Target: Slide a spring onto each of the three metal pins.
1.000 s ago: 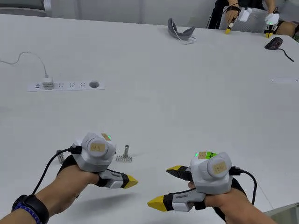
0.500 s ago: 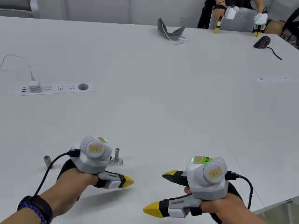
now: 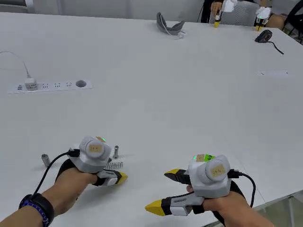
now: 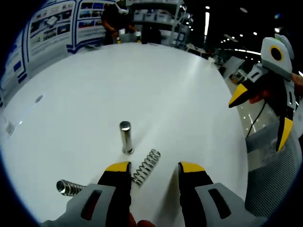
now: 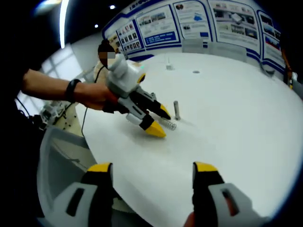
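**Spring lies loose between the parted jaws of the left gripper**

A spring (image 3: 113,165) is seen lying flat on the white bench (image 3: 165,94), close to the near edge and toward its left end. An upright pin (image 3: 116,152) is found just beside it, on the side away from the near edge, with nothing slid over it. The left gripper (image 3: 118,176) is held low over the bench with its jaws apart. In the left gripper view the spring (image 4: 146,166) is shown between the two yellow tips, nearer the left one, and is not clamped. The bare pin (image 4: 125,137) is seen just beyond it. A second pin (image 3: 45,160), wrapped in coils, is placed further toward the left edge. The right gripper (image 3: 163,190) is held near the near edge, well apart from the spring, with its jaws spread wide and nothing between them. A power strip (image 3: 47,86) is set near the left edge, far from the work.
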A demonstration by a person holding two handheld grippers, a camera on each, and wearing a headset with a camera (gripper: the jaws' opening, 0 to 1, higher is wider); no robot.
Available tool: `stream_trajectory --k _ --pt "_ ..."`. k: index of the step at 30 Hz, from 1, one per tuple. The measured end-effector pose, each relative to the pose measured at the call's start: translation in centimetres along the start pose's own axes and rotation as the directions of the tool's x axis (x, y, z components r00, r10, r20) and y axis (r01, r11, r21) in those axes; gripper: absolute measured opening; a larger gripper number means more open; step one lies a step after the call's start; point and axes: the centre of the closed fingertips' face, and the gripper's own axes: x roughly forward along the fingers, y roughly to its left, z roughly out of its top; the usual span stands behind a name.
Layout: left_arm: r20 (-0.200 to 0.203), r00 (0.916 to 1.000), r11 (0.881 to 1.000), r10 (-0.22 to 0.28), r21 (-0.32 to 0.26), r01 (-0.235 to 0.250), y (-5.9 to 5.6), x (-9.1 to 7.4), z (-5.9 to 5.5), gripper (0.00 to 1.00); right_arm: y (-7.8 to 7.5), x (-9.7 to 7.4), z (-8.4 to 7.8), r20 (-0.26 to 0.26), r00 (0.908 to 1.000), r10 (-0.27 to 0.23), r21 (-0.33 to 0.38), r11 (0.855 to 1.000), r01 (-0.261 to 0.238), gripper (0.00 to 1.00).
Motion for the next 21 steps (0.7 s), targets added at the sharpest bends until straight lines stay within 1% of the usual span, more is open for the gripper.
stream_trajectory --k 2,5,6,7,8,9,10,11,13,16,18,21 --pt "0.002 1.0000 1.000 0.006 0.007 -0.006 -0.1 -0.2 -0.1 0.36 0.1 0.1 0.0 0.001 1.0000 0.002 0.001 1.000 -0.002 0.70" --pt "-0.005 0.9997 0.999 0.025 0.031 -0.025 0.1 -0.2 -0.4 0.27 0.2 0.2 -0.2 -0.005 1.0000 0.006 -0.003 1.000 -0.006 0.70" --pt "-0.016 0.9993 0.998 0.033 0.060 -0.032 0.1 -0.3 -0.5 0.23 0.3 0.2 -0.1 -0.006 1.0000 0.008 -0.004 1.000 -0.008 0.70" --pt "-0.045 0.9977 0.992 0.050 0.117 -0.044 0.2 -0.6 -0.9 0.19 0.3 0.2 -0.1 -0.005 0.9999 0.009 -0.004 1.000 -0.009 0.70" --pt "-0.058 0.9966 0.984 0.059 0.172 -0.048 0.1 -0.7 -1.1 0.14 0.3 0.2 0.0 -0.004 0.9999 0.009 -0.004 1.000 -0.009 0.70" --pt "-0.057 0.9960 0.981 0.069 0.187 -0.057 0.0 -0.8 -1.1 0.12 0.3 0.2 0.0 -0.004 1.0000 0.009 -0.005 1.000 -0.009 0.70" --pt "-0.056 0.9970 0.982 0.052 0.182 -0.041 -0.5 -0.8 -1.2 0.12 0.3 0.3 0.0 -0.003 1.0000 0.009 -0.004 1.000 -0.009 0.70" --pt "-0.058 0.9970 0.985 0.051 0.170 -0.040 -0.4 -0.9 -1.3 0.12 0.2 0.3 0.0 -0.003 1.0000 0.009 -0.003 1.000 -0.009 0.70" --pt "-0.060 0.9969 0.986 0.051 0.163 -0.040 -0.2 -1.1 -1.5 0.11 0.2 0.4 0.0 -0.003 1.0000 0.008 -0.003 1.000 -0.008 0.70" --pt "-0.056 0.9973 0.993 0.048 0.108 -0.042 0.1 -1.4 -1.7 0.11 0.3 0.5 0.0 -0.005 0.9999 0.011 -0.005 1.000 -0.011 0.69" --pt "-0.054 0.9975 0.995 0.045 0.091 -0.040 0.2 -1.5 -1.8 0.11 0.5 0.5 0.2 -0.004 0.9999 0.014 -0.007 1.000 -0.014 0.69" --pt "-0.049 0.9979 0.997 0.043 0.067 -0.039 0.2 -1.9 -2.1 0.11 0.6 0.7 0.2 -0.003 0.9999 0.016 -0.008 1.000 -0.016 0.69"
